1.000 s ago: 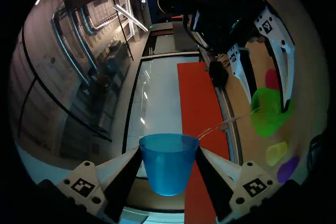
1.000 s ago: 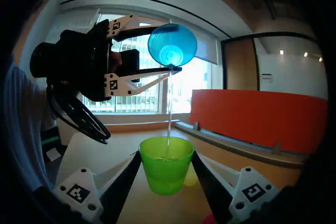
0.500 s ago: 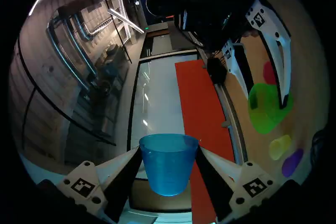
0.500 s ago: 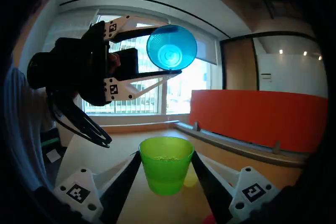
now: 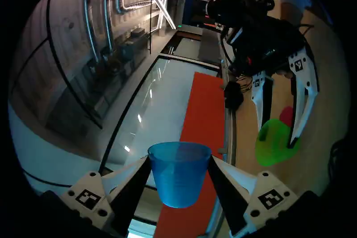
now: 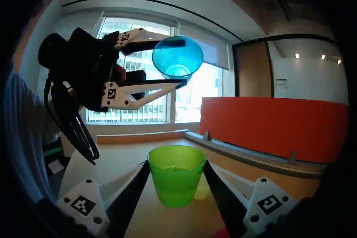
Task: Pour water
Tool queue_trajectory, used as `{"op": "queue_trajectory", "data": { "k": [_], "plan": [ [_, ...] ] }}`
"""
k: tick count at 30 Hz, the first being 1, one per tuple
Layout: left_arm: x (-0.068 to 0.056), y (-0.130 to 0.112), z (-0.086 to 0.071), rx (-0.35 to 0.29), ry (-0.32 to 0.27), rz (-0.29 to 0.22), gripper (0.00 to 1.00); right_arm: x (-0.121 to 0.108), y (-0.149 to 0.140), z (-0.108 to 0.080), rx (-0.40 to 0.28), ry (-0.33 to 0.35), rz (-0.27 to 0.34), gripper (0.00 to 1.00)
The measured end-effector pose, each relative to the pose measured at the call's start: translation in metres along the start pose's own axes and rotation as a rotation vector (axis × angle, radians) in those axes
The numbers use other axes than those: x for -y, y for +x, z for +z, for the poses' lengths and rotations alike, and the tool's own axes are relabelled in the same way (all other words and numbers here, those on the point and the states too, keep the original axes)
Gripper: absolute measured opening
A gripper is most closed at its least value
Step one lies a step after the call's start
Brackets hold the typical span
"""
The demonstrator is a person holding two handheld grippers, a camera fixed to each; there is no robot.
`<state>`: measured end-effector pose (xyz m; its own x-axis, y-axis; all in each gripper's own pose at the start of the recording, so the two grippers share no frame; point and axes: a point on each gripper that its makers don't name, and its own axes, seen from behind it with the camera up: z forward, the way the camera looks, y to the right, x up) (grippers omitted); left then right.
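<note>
My left gripper (image 5: 180, 173) is shut on a translucent blue cup (image 5: 179, 173), held on its side high in the air. In the right gripper view that blue cup (image 6: 177, 56) shows its open mouth above and left of centre, with the left gripper (image 6: 172, 61) around it and no stream falling. My right gripper (image 6: 176, 179) is shut on an upright green cup (image 6: 176, 181) with water in its lower part. In the left gripper view the green cup (image 5: 272, 142) hangs at the right between the right gripper's white fingers (image 5: 303, 104).
A wooden table (image 6: 178, 218) lies under the green cup, with a yellow cup (image 6: 202, 189) just behind it and a red cup (image 5: 286, 115) beyond. An orange panel (image 6: 285, 126) runs along the table's far edge. A window (image 6: 147, 99) stands behind. A person's sleeve (image 6: 20, 139) is at left.
The stream of water from the blue cup into the green cup has stopped. The blue cup has tipped back and drifted slightly left and away; the green cup stays still.
</note>
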<state>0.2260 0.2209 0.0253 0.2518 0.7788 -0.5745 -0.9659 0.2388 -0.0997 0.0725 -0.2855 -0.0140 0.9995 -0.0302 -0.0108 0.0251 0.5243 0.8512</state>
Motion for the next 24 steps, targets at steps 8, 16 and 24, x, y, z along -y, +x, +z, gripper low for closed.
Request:
{"op": "queue_trajectory", "data": {
  "k": [8,16,24],
  "plan": [
    [-0.005,-0.018,-0.007,0.007,-0.007,-0.307,0.86,-0.001,0.005,-0.002,-0.005,-0.001,-0.004,0.89],
    [0.001,-0.03,-0.009,0.009,-0.004,-0.613,0.86,-0.005,0.008,-0.004,-0.015,-0.008,-0.005,0.89],
    [-0.003,-0.039,-0.014,0.001,-0.017,-0.869,0.86,-0.006,0.011,-0.005,-0.018,-0.011,-0.014,0.89]
  ]
}}
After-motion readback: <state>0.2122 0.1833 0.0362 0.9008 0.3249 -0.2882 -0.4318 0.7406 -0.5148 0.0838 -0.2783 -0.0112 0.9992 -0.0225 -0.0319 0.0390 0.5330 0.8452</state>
